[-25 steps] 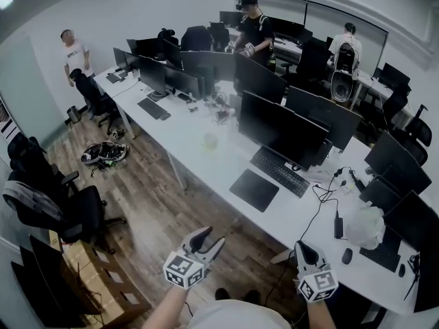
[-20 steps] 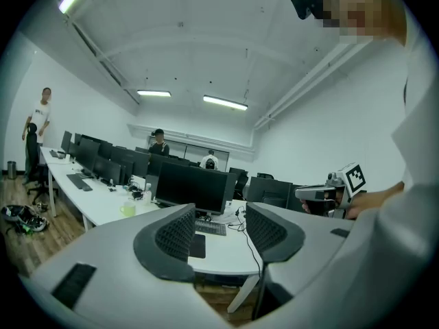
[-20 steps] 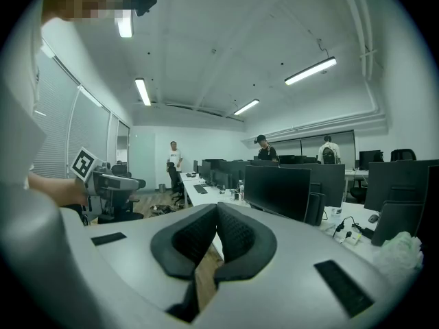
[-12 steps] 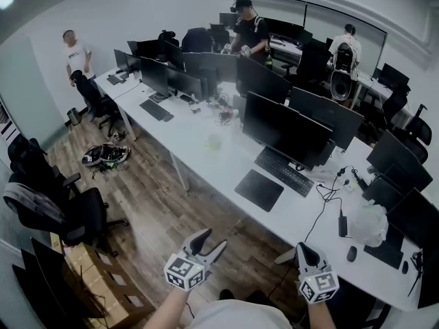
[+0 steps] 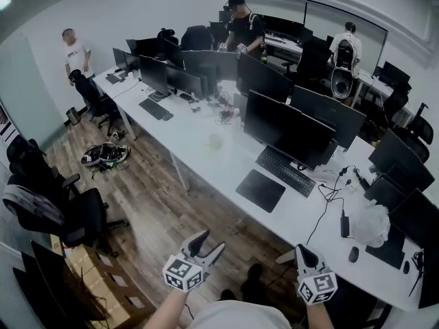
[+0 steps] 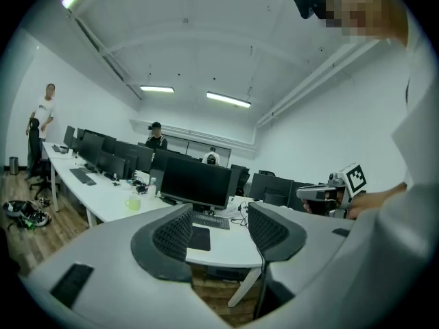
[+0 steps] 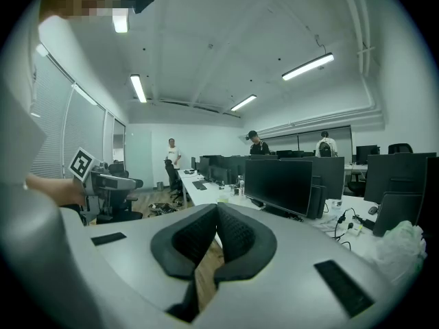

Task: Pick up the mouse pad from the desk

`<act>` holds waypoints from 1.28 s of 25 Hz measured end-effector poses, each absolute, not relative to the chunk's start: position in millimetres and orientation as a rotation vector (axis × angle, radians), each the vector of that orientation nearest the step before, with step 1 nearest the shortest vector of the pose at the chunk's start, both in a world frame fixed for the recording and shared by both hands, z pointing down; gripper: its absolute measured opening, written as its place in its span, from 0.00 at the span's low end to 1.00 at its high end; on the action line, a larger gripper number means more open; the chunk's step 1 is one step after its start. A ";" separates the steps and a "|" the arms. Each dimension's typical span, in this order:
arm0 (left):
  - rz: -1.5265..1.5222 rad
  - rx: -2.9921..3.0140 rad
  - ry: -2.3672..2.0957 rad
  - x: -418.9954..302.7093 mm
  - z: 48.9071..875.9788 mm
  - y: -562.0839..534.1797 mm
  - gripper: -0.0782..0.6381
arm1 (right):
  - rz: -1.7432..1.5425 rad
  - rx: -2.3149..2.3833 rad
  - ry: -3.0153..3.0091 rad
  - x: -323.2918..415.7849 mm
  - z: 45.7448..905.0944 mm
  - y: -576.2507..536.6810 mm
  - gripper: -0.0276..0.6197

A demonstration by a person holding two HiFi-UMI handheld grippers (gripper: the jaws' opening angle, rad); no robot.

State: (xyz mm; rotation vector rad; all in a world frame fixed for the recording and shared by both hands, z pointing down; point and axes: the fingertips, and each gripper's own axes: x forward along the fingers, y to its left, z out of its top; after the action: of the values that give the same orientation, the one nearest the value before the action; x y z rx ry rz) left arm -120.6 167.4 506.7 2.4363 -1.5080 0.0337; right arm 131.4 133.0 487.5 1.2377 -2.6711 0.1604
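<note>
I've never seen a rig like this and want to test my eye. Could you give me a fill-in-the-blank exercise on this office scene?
1. The black mouse pad lies flat on the white ___.
2. Between it and the monitor lies a black ___.
3. The right gripper's jaws are ___, with nothing between them.

Missing words: desk; keyboard; shut.
</note>
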 end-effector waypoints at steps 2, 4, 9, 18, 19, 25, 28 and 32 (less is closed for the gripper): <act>0.040 2.432 -1.507 -120.3 508.6 160.7 0.49 | 0.159 1.232 -2.675 132.5 491.7 125.5 0.06; 0.050 2.427 -1.508 -119.2 511.3 152.9 0.49 | 0.167 1.236 -2.667 134.3 493.3 115.4 0.06; 0.068 2.413 -1.518 -120.5 517.7 124.7 0.49 | 0.180 1.221 -2.675 130.3 501.1 81.9 0.06; 0.088 2.397 -1.512 -109.2 524.8 46.1 0.49 | 0.210 1.168 -2.682 128.8 516.2 -2.1 0.06; 0.092 2.392 -1.512 -108.4 526.1 35.9 0.49 | 0.209 1.158 -2.685 129.3 518.4 -12.7 0.06; 0.115 2.356 -1.529 -99.5 534.3 -17.9 0.49 | 0.238 1.117 -2.691 135.9 525.5 -74.1 0.06; 0.122 2.341 -1.543 -91.0 537.2 -42.5 0.49 | 0.245 1.080 -2.696 141.0 529.3 -99.5 0.06; 0.119 2.319 -1.554 -83.1 541.4 -69.1 0.49 | 0.262 1.038 -2.705 143.9 537.8 -127.8 0.06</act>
State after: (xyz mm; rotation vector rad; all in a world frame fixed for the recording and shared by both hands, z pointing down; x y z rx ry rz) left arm -83.1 -69.1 541.4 2.3189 -1.5538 0.1189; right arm 143.9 -127.8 537.8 1.0381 -2.7051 0.2621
